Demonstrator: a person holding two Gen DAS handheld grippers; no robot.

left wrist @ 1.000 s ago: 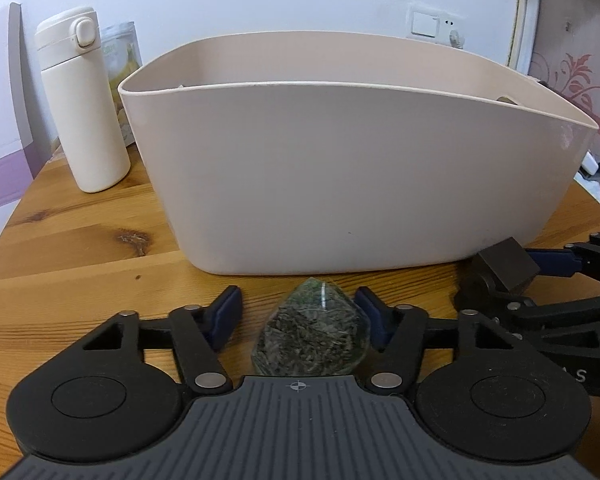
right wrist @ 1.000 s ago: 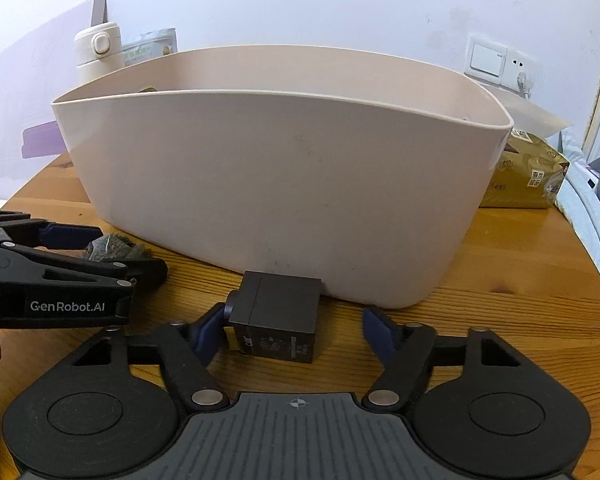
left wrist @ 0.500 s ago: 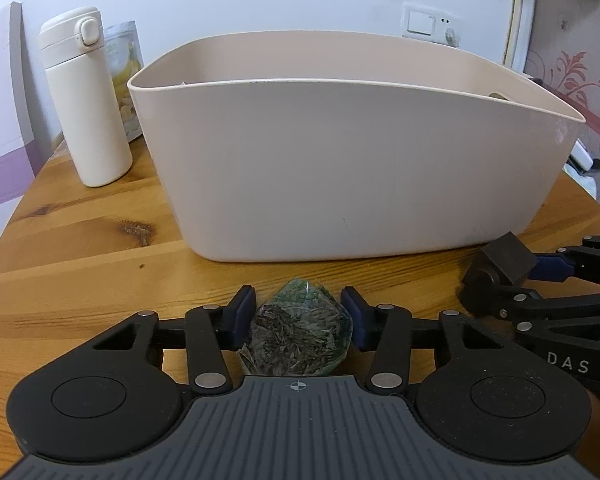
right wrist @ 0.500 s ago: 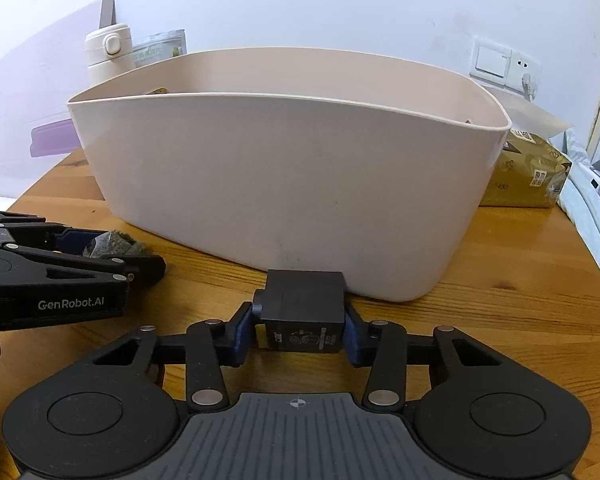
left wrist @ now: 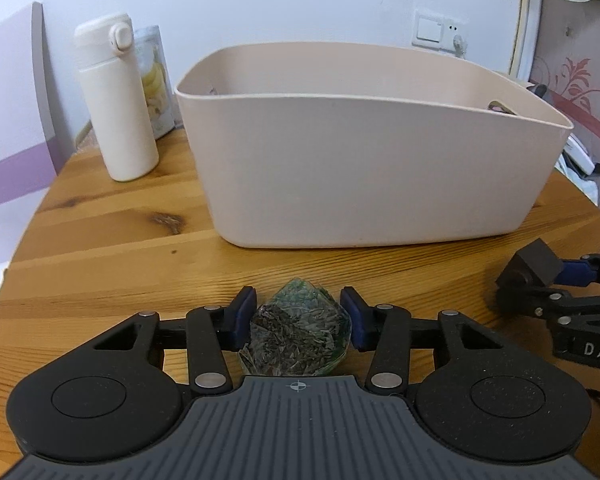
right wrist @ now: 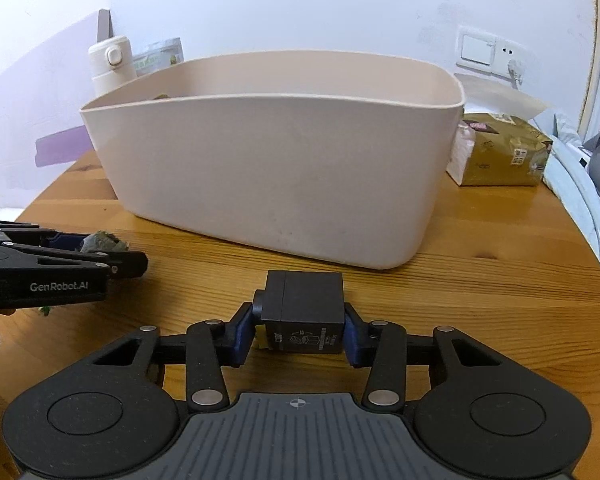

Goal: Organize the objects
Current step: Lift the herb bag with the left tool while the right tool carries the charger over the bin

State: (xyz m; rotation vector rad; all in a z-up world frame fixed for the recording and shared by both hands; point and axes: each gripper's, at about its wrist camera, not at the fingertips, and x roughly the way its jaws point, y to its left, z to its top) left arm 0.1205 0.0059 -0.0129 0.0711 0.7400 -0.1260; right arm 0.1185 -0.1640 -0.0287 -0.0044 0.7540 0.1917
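Observation:
A clear packet of dried green leaves (left wrist: 298,334) sits between the blue pads of my left gripper (left wrist: 298,318), which is shut on it just above the wooden table (left wrist: 120,248). My right gripper (right wrist: 300,326) is shut on a small black box-shaped adapter (right wrist: 304,312). Each gripper shows in the other's view: the right gripper (left wrist: 540,280) with the black adapter (left wrist: 534,266) at the right edge, the left gripper (right wrist: 112,254) with the leaf packet (right wrist: 104,240) at the left edge. A large beige plastic bin (left wrist: 364,168) stands on the table beyond both; its inside is mostly hidden.
A white flask (left wrist: 116,100) and a snack pouch (left wrist: 156,80) stand at the back left. Right of the beige bin (right wrist: 284,168) lies a gold package (right wrist: 500,152) with a pink pack beside it. Bare table lies in front of the bin. A hand shows at the left edge.
Both grippers closed on their objects, the left on the leaf packet and the right on the black adapter, then drew back and up from the bin, which now looks farther off.

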